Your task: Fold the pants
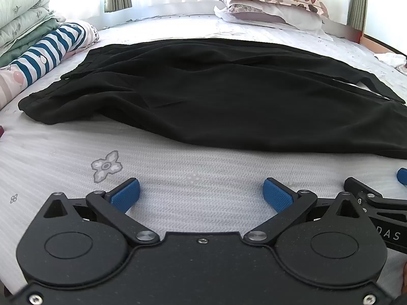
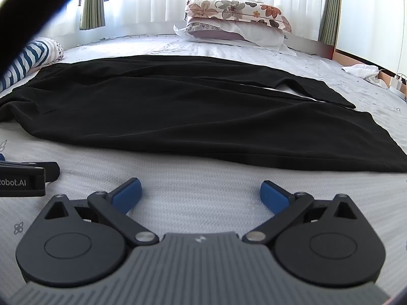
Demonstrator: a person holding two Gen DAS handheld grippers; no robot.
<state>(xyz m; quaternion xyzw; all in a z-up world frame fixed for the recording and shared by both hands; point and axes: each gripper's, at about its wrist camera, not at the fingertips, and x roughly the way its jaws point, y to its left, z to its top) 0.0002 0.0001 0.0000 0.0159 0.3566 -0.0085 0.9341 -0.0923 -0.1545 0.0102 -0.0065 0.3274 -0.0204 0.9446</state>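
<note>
I have both claws hanging over the bed [image 1: 178, 185], angled down at the sheet, and neither has anything in it. The left claw [image 1: 201, 193] has its blue pads spread wide with bare sheet between them; the right claw [image 2: 201, 193] is the same, wide apart and empty. They sit close together, side by side: in the left view I see part of the right one at the frame's right edge, and in the right view the left one shows at the left edge.

The black pants [image 1: 216, 101] lie spread across the bed ahead of me, waistband toward the striped bolster [image 1: 48, 53] on the left, the two legs running off to the right, the farther leg splayed away from the nearer one. The near hem is a short reach beyond my pads, not touching them.

My worries from here:
- The fabric is black and looks soft, so I read folds and layers badly. I may pinch only the top layer, or catch the sheet along with it.
- With the claws this close, they could knock each other as I spread them toward waistband and cuffs.
- The legs are not aligned; folding now would likely trap that skew and the wrinkles across the seat.
- Dragging the waistband end could push it against the bolster and bunch it.
</note>
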